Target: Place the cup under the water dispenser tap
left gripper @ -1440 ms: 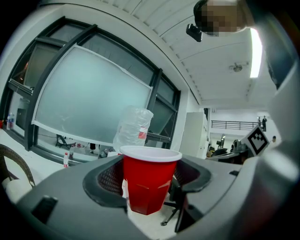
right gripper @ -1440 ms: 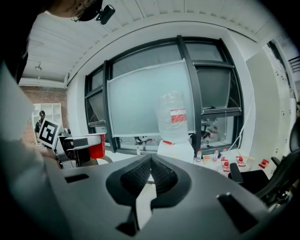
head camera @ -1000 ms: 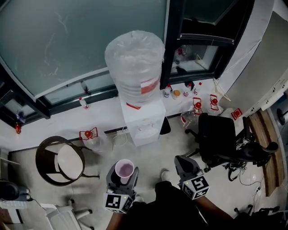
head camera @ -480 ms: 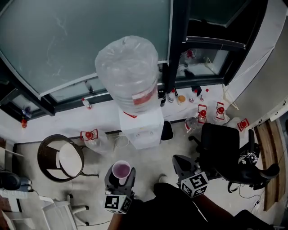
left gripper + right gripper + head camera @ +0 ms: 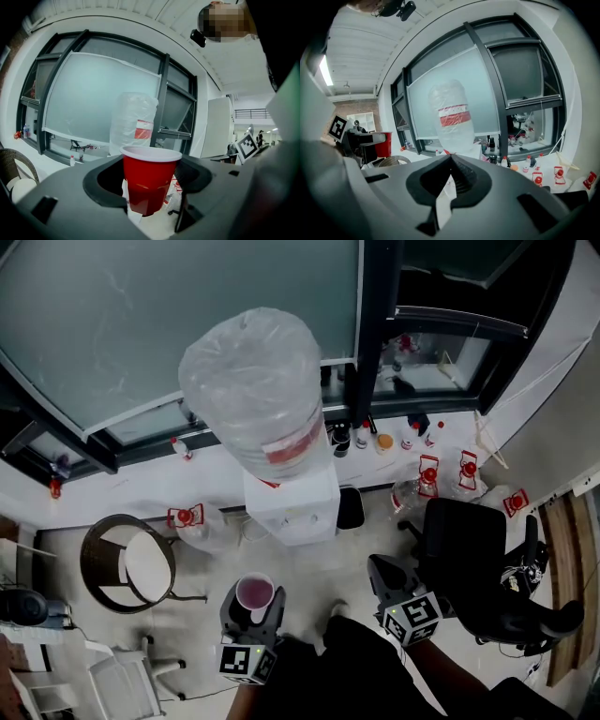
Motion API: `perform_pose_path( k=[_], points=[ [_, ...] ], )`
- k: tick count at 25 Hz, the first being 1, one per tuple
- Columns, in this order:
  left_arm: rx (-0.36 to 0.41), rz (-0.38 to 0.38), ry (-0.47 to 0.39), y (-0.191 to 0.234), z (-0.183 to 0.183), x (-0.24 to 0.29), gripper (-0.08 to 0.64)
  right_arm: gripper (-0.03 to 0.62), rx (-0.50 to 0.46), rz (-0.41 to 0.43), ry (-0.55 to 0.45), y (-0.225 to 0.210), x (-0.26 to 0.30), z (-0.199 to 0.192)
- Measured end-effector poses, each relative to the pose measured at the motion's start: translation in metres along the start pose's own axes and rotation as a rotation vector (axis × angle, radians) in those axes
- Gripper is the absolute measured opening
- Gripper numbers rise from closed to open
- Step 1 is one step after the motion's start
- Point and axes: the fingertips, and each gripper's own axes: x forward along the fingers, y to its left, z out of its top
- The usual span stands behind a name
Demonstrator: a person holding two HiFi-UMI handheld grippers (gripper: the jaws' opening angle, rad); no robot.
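Note:
A red plastic cup (image 5: 255, 594) with a white inside stands upright between the jaws of my left gripper (image 5: 253, 604), which is shut on it. In the left gripper view the cup (image 5: 150, 180) fills the middle, pressed from both sides. Ahead stands the white water dispenser (image 5: 292, 504) with a large clear bottle (image 5: 248, 385) on top; the bottle (image 5: 133, 124) shows behind the cup. My right gripper (image 5: 386, 576) hangs to the right of the cup, shut and holding nothing, its tips (image 5: 451, 158) touching. The bottle (image 5: 452, 119) lies straight ahead of it.
A round wicker chair (image 5: 127, 563) stands left of the dispenser, a black office chair (image 5: 469, 554) to its right. Small bottles (image 5: 384, 439) line the window sill, and red-capped containers (image 5: 429, 470) sit on the floor. A white chair (image 5: 117, 682) is at lower left.
The dispenser and its bottle loom larger and nearer in the head view. Both grippers have come forward toward it. The cup stays held in the left gripper.

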Motion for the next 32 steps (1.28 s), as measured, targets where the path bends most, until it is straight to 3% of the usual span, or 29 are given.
perform_pose_path(
  k=[7,12,17,23,32],
  points=[
    [-0.016,-0.006,-0.002,0.01,-0.005,0.014,0.31,-0.002,-0.018,0.0,0.05,-0.004,0.015,-0.012],
    [-0.044,-0.058,-0.019,0.028,-0.002,0.033,0.31,-0.002,-0.004,-0.014,0.07,0.007,0.032,-0.014],
    [-0.041,-0.107,0.039,0.058,-0.018,0.049,0.31,-0.002,0.008,-0.054,0.065,0.019,0.054,-0.003],
    [-0.021,-0.177,0.057,0.098,-0.021,0.07,0.31,-0.002,0.02,-0.099,0.09,0.041,0.091,0.008],
    [0.026,-0.237,0.1,0.149,-0.033,0.105,0.31,-0.002,-0.006,-0.067,0.095,0.072,0.156,0.009]
  ],
)
